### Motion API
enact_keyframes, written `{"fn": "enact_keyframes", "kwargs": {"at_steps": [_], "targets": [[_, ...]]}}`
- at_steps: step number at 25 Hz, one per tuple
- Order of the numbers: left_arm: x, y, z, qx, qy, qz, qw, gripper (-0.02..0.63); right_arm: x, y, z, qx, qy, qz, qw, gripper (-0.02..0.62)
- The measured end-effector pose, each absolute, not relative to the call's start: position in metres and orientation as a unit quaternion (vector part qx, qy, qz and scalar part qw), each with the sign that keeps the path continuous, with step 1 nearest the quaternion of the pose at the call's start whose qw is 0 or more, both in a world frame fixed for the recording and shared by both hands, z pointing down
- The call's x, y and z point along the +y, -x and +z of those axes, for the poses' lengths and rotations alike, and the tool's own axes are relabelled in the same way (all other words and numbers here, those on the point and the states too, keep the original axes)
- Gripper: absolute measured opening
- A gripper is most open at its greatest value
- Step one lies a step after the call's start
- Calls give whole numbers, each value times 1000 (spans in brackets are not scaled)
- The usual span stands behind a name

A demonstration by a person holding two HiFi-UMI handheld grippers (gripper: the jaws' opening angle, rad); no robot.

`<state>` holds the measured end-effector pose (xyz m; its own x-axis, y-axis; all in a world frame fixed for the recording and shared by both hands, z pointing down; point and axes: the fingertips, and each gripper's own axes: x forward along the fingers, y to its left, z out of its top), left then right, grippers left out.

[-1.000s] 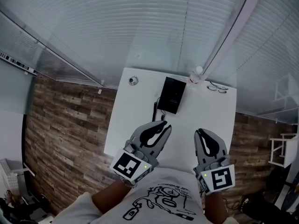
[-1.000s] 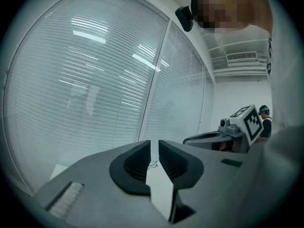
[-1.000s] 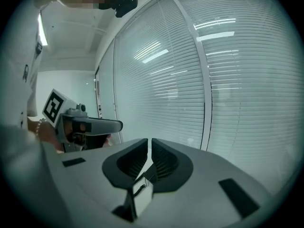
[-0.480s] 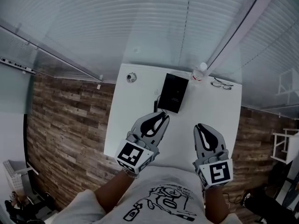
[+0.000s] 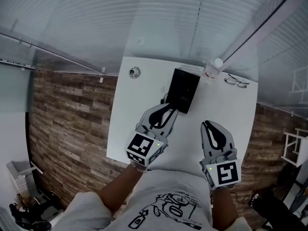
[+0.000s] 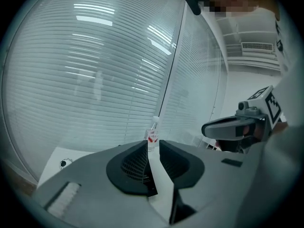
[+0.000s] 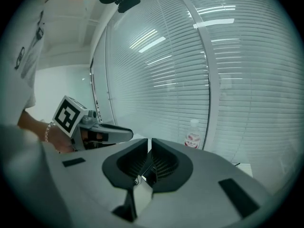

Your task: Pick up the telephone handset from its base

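The black telephone (image 5: 184, 89) lies on the white table (image 5: 139, 129) near its far edge; I cannot make out the handset apart from the base. My left gripper (image 5: 169, 110) hovers at the telephone's near left corner. Its jaws have just been opening by a crack, leaving a thin slit with nothing in it (image 6: 153, 148). My right gripper (image 5: 208, 124) hangs over the table's near right part, shut and empty (image 7: 149, 151). Both gripper views hide the telephone behind the jaws.
A small clear bottle (image 5: 211, 70) stands at the table's far edge beside the telephone, with a pair of glasses (image 5: 237, 82) to its right. A small round object (image 5: 134, 72) lies at the far left corner. Window blinds rise behind the table.
Both grippers have come down and forward toward the table. The left one's tips now reach the telephone's near corner; the right one has stayed further back.
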<state>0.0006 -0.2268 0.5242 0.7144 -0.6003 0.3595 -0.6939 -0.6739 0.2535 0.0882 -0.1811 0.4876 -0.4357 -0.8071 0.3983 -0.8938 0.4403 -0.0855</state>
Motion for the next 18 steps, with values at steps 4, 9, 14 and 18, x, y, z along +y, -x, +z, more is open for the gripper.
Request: {"fn": "enact_keyframes", "kwargs": {"at_steps": [4, 9, 14, 18], "targets": [[-241, -4, 554, -355, -904, 143, 190, 78, -192, -88, 511, -834, -506, 151, 162, 21], [-262, -5, 591, -361, -896, 162, 200, 86, -209, -87, 525, -835, -503, 157, 155, 21], [-283, -2, 625, -367, -888, 178, 212, 109, -219, -83, 531, -840, -496, 165, 149, 21], [-298, -5, 647, -369, -883, 185, 221, 127, -226, -86, 539, -840, -493, 173, 147, 21]]}}
